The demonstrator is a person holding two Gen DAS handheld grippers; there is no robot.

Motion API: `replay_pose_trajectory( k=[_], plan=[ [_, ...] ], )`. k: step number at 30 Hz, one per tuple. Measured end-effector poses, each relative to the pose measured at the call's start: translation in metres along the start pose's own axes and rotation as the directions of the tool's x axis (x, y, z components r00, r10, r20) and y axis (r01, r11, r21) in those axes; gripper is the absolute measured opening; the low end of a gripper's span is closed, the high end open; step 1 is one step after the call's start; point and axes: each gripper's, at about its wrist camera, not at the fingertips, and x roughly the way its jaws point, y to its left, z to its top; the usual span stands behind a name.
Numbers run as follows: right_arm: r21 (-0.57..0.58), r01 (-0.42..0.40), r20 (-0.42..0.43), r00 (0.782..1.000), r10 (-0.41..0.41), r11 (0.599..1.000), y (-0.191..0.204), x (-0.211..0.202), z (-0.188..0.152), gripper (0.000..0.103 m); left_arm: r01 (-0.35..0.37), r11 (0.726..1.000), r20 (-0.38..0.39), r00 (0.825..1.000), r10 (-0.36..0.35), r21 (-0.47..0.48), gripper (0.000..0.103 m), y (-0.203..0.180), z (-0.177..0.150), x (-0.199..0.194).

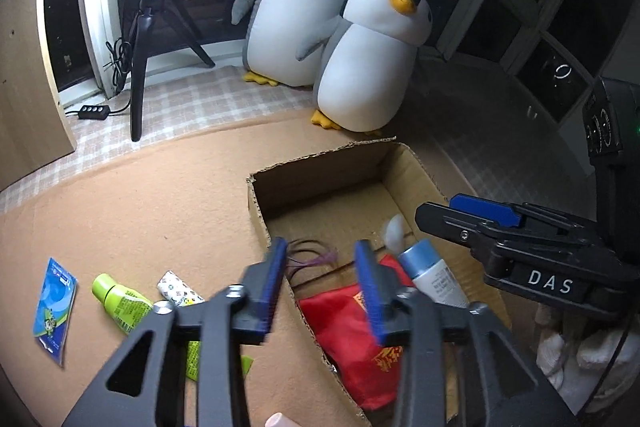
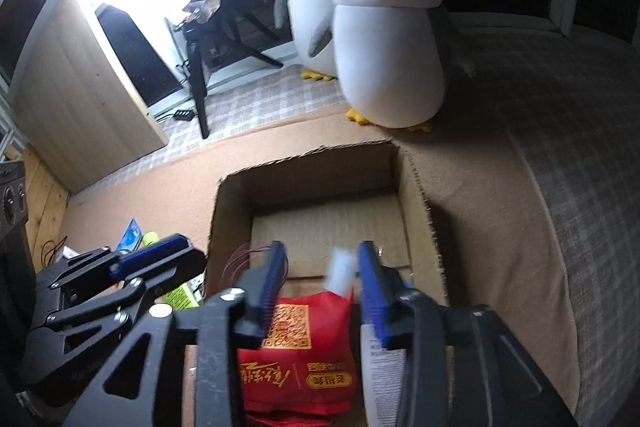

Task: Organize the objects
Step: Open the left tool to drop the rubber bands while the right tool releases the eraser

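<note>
An open cardboard box (image 1: 320, 171) (image 2: 304, 163) sits on the tan mat. Inside lie a red packet (image 1: 344, 323) (image 2: 296, 367), a white tube with a blue cap (image 1: 432, 271), thin purple hair ties (image 1: 312, 255) and a small white piece (image 2: 340, 269). My left gripper (image 1: 322, 291) is open and empty over the box's left wall. My right gripper (image 2: 324, 291) is open over the red packet, and it also shows in the left wrist view (image 1: 472, 219). On the mat to the left lie a green tube (image 1: 120, 299), a white patterned item (image 1: 178, 289) and a blue sachet (image 1: 54, 311).
Two plush penguins (image 1: 360, 59) (image 2: 384, 39) stand behind the box. A ring light on a black tripod (image 1: 140, 47) (image 2: 200, 75) stands at the back left with its cable switch (image 1: 94, 111). A wooden panel (image 1: 24, 107) is at far left. White cloth (image 1: 572, 343) lies lower right.
</note>
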Motion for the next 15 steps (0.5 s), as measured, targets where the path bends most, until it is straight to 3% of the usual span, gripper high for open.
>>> replay_pose_trajectory(
  k=[6, 15],
  plan=[
    [0.017, -0.017, -0.004, 1.0, 0.017, 1.0, -0.001, -0.001, -0.002, 0.049, -0.004, 1.0, 0.009, 1.0, 0.005, -0.027, 0.042, 0.021, -0.003, -0.015],
    [0.014, -0.058, -0.003, 0.998, 0.058, 0.998, 0.018, -0.01, -0.019, 0.05, -0.035, 0.993, 0.032, 0.999, 0.039, -0.109, 0.042, 0.088, -0.033, -0.072]
  ],
)
